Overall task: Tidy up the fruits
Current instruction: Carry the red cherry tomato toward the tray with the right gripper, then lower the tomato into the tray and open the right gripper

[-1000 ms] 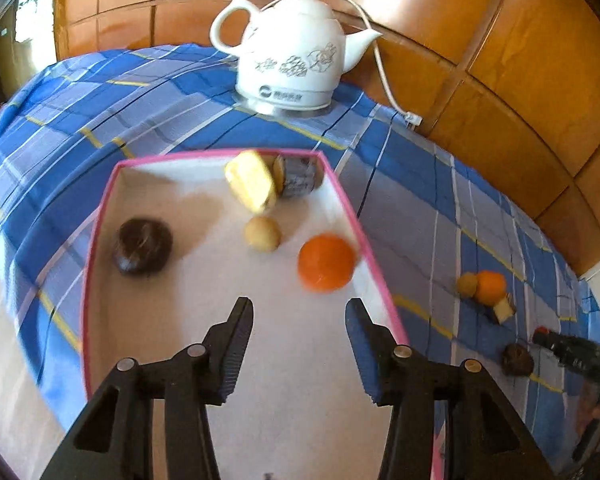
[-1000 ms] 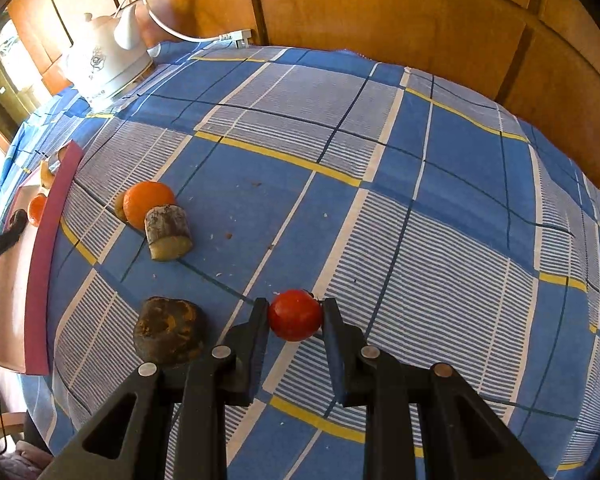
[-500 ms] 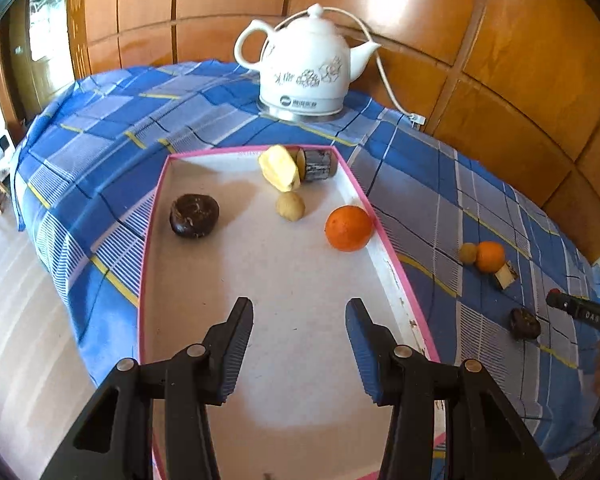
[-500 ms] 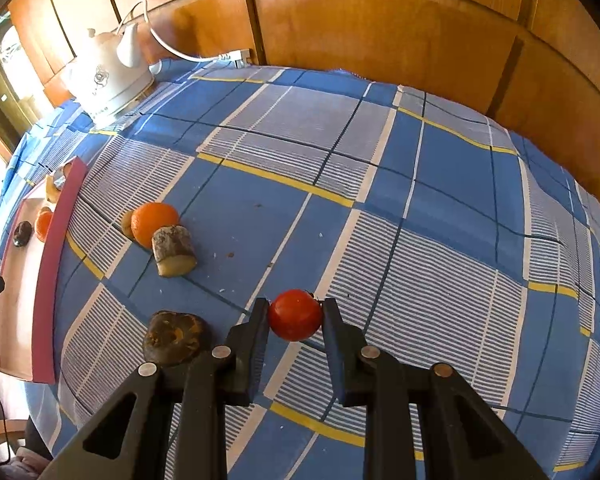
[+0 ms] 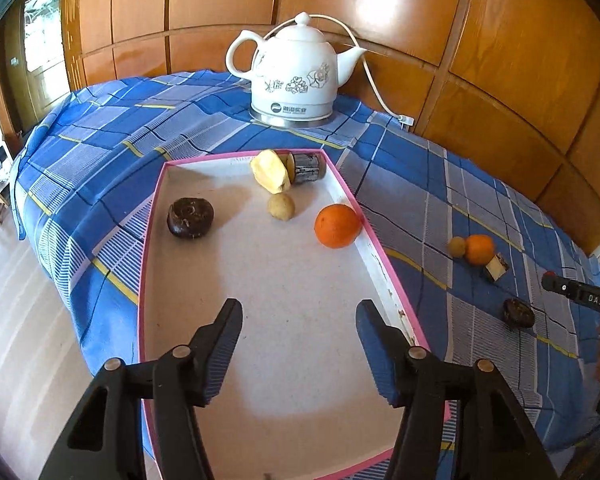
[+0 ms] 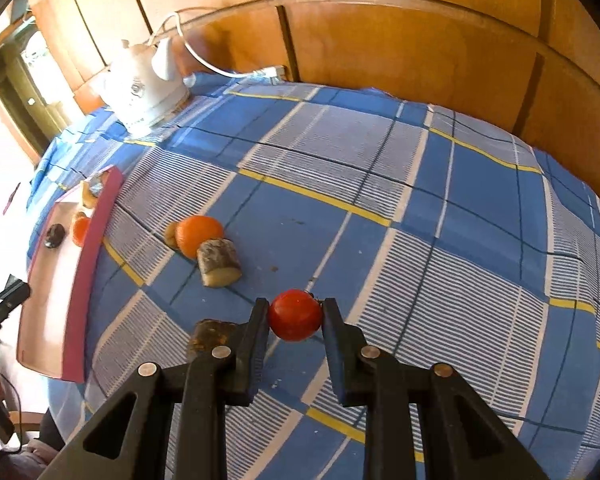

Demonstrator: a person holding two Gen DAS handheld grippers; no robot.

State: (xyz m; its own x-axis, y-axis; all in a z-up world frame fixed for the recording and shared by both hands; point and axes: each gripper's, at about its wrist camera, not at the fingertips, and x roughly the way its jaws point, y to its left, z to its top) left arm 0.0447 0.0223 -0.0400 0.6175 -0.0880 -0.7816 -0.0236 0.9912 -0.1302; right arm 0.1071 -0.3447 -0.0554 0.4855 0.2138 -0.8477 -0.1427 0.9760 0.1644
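Widening over the pink-rimmed tray (image 5: 374, 258), left gripper (image 5: 299, 334) jaws open empty; right gripper (image 6: 295, 330) clamps a glossy round tomato (image 6: 295, 314).

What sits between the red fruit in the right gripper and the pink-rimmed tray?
In the right wrist view, an orange, a cut chunk and a dark brown fruit lie on cloth between the red fruit and tray.

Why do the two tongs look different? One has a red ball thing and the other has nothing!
The right tongs are shut on the small red fruit, pads pressing both its sides; the left tongs hold nothing and their jaws are opening. The right tongs are over the blue checked tablecloth; the left tongs hang over the pink-rimmed tray. Both are black and point downward.
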